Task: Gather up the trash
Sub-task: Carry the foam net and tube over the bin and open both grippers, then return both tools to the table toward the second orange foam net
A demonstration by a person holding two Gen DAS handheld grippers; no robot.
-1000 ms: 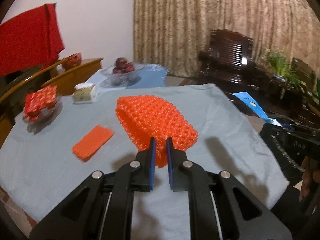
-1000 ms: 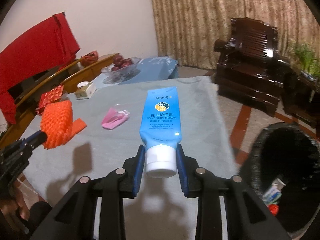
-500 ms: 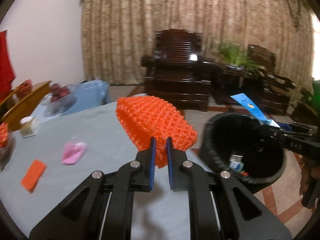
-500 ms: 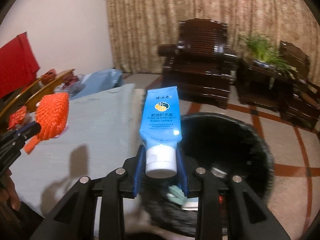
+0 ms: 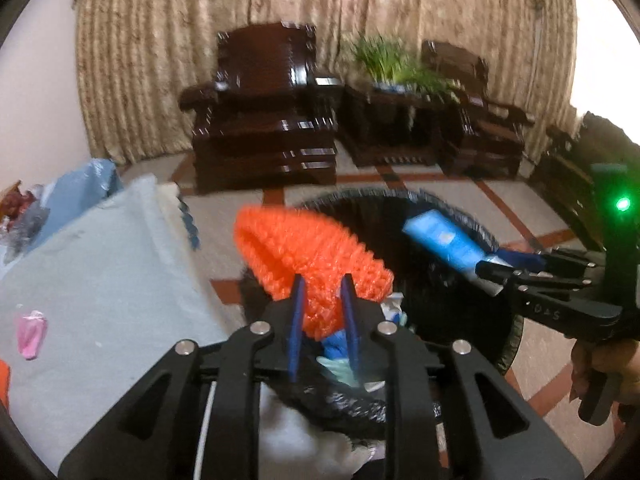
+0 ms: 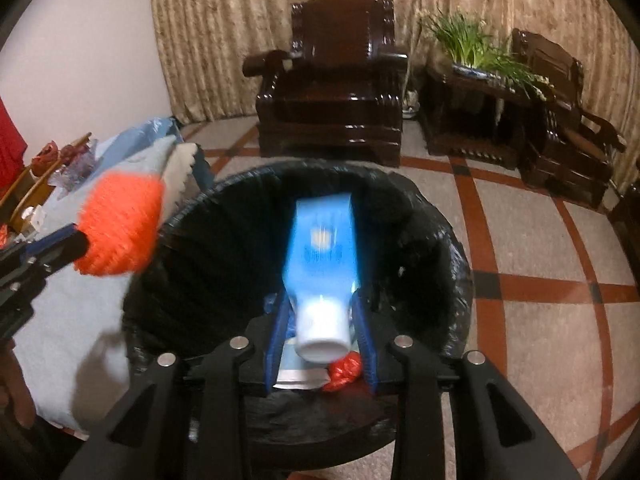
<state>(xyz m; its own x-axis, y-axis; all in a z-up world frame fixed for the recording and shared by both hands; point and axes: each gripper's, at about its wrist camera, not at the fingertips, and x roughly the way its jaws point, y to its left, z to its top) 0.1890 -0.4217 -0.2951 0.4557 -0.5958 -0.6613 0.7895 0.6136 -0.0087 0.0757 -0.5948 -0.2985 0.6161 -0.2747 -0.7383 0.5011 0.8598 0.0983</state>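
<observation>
My left gripper (image 5: pixel 322 308) hangs over the near rim of the black-lined trash bin (image 5: pixel 460 208). Its jaws are opening, and the orange foam net (image 5: pixel 304 256) is still between them, blurred. My right gripper (image 6: pixel 322 320) is over the bin's mouth (image 6: pixel 240 184), shut on the white cap of the blue hand-cream tube (image 6: pixel 320 240); the tube points down into the bin and is blurred. The left view shows the tube (image 5: pixel 440 240) and the right gripper (image 5: pixel 492 272) from the side. The right view shows the net (image 6: pixel 120 228) at the bin's left rim.
The table with its light blue cloth (image 5: pixel 100 272) lies left of the bin, with a pink wrapper (image 5: pixel 30 330) on it. Other trash lies in the bin's bottom (image 6: pixel 344 372). Dark wooden armchairs (image 6: pixel 332 92) and a potted plant (image 6: pixel 476 44) stand behind on tiled floor.
Both grippers have swung right from over the table to above the bin. The left jaws have spread wider around the net. The tube now tilts down into the bin.
</observation>
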